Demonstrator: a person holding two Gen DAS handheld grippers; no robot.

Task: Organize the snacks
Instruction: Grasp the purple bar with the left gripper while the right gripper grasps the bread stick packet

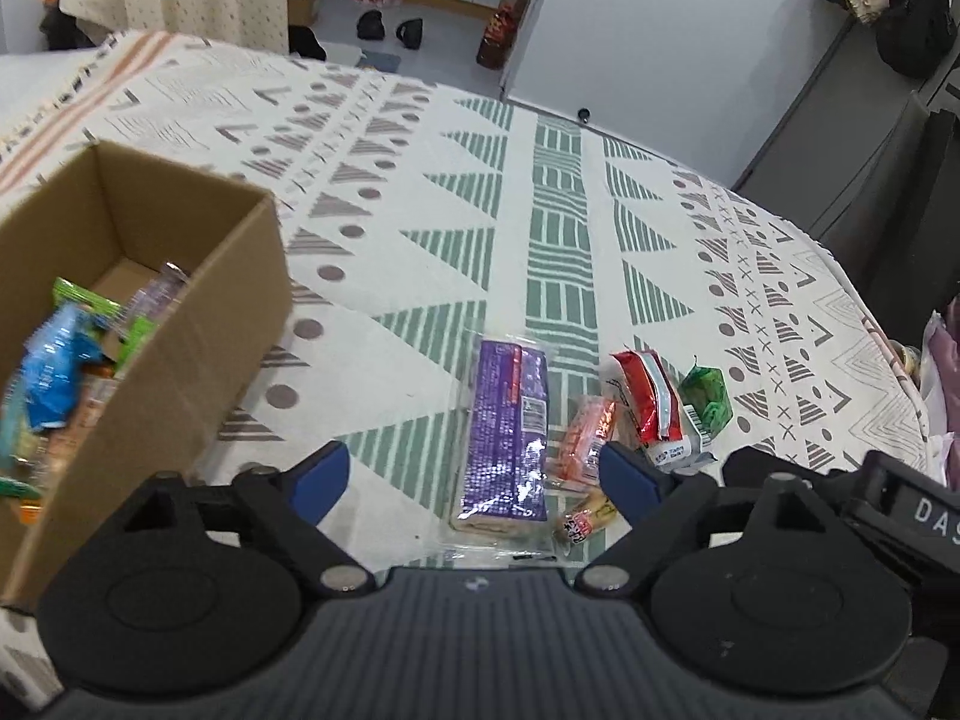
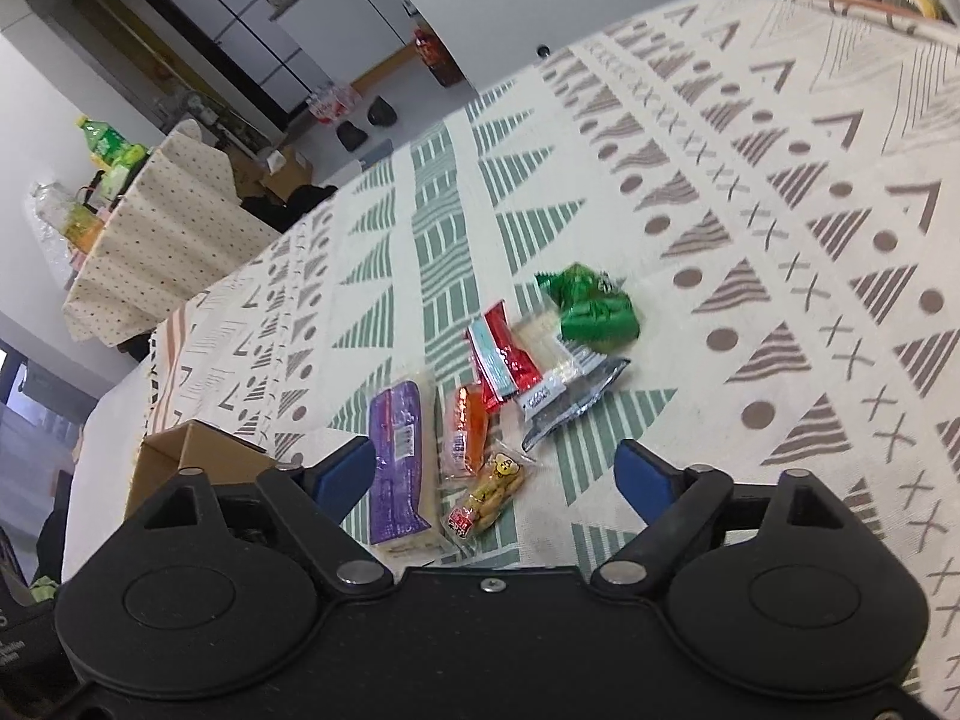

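Note:
Loose snacks lie on the patterned tablecloth (image 1: 420, 192): a long purple pack (image 1: 507, 432) (image 2: 399, 456), an orange pack (image 1: 587, 438) (image 2: 465, 432), a red pack (image 1: 651, 399) (image 2: 501, 363), a green pack (image 1: 708, 399) (image 2: 591, 309), a small yellow biscuit pack (image 1: 588, 519) (image 2: 489, 495) and a silver-edged clear pack (image 2: 564, 393). A cardboard box (image 1: 198, 348) (image 2: 192, 456) at the left holds several snacks. My left gripper (image 1: 474, 480) is open above the purple pack's near end. My right gripper (image 2: 498, 474) is open over the biscuit pack, holding nothing.
The table's far edge (image 1: 540, 111) drops to a floor with shoes (image 1: 390, 30) and a red bag (image 1: 501, 39). A second draped table (image 2: 162, 234) with bottles stands beyond. Bare cloth lies to the right of the snacks (image 2: 810, 300).

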